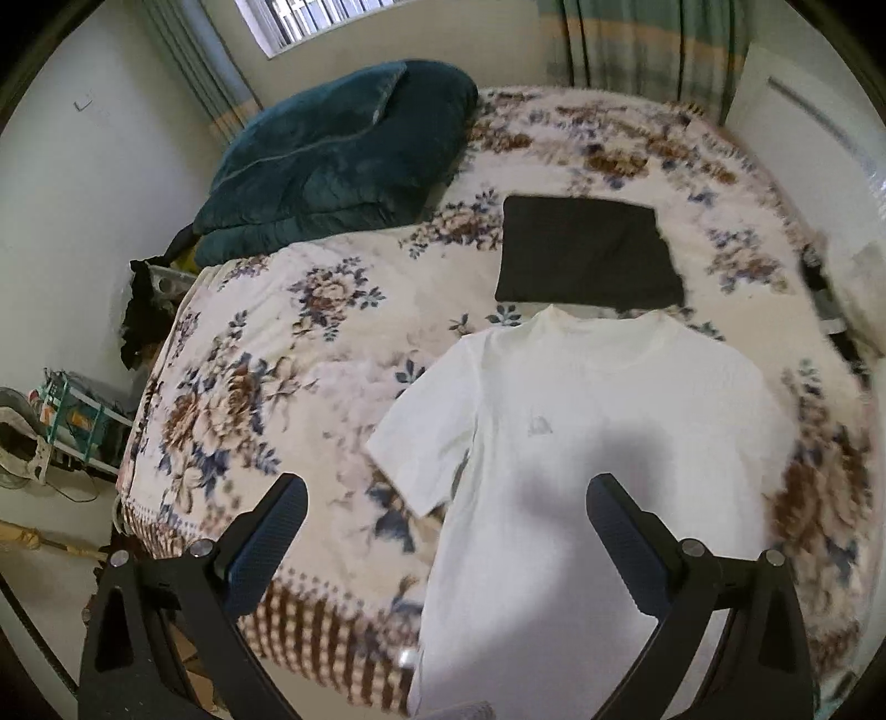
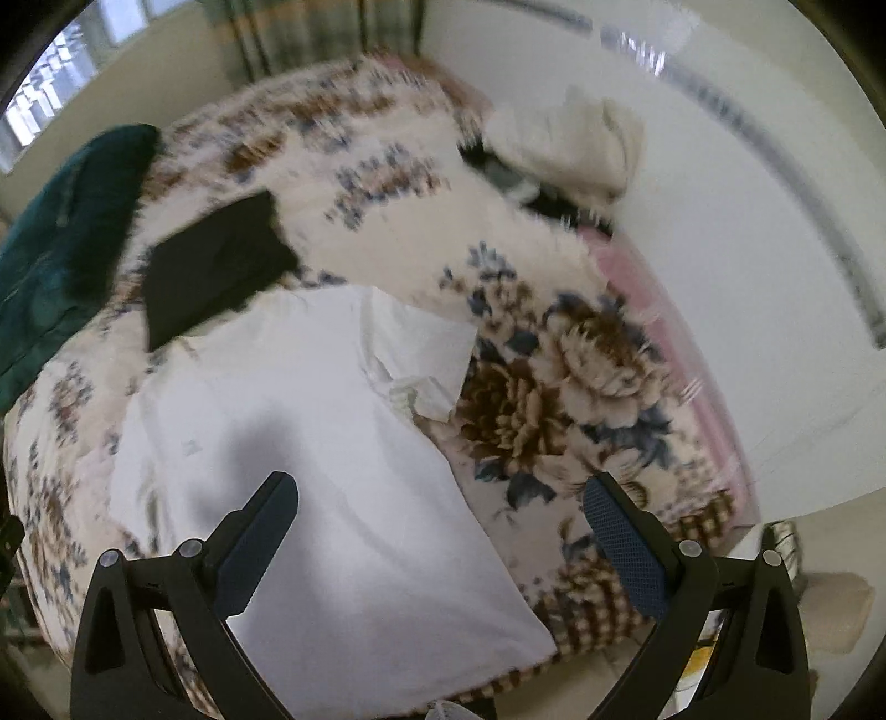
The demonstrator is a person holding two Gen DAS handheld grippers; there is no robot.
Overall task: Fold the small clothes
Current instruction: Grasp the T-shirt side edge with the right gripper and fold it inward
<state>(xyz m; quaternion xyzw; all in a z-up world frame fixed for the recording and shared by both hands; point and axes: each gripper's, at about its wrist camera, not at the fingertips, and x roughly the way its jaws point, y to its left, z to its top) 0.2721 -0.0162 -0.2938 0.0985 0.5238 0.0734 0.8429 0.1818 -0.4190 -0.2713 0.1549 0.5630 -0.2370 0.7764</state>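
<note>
Both our left tongs (image 1: 446, 520) and right tongs (image 2: 440, 518) gape wide, empty, above the white cotton T-shirt (image 1: 581, 443) lying flat on the floral-blanketed bed (image 1: 266, 354). Pinching blanket along with fabric could drag and wrinkle it.

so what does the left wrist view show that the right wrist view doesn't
Only the left wrist view shows the white t-shirt's left sleeve, the window and floor clutter beside the bed. Only the right wrist view shows the shirt's right sleeve and a cream clothes pile by the wall. Both show the white t-shirt lying flat, the folded black garment, the teal quilt, the floral blanket, and an open gripper: left gripper, right gripper.
</note>
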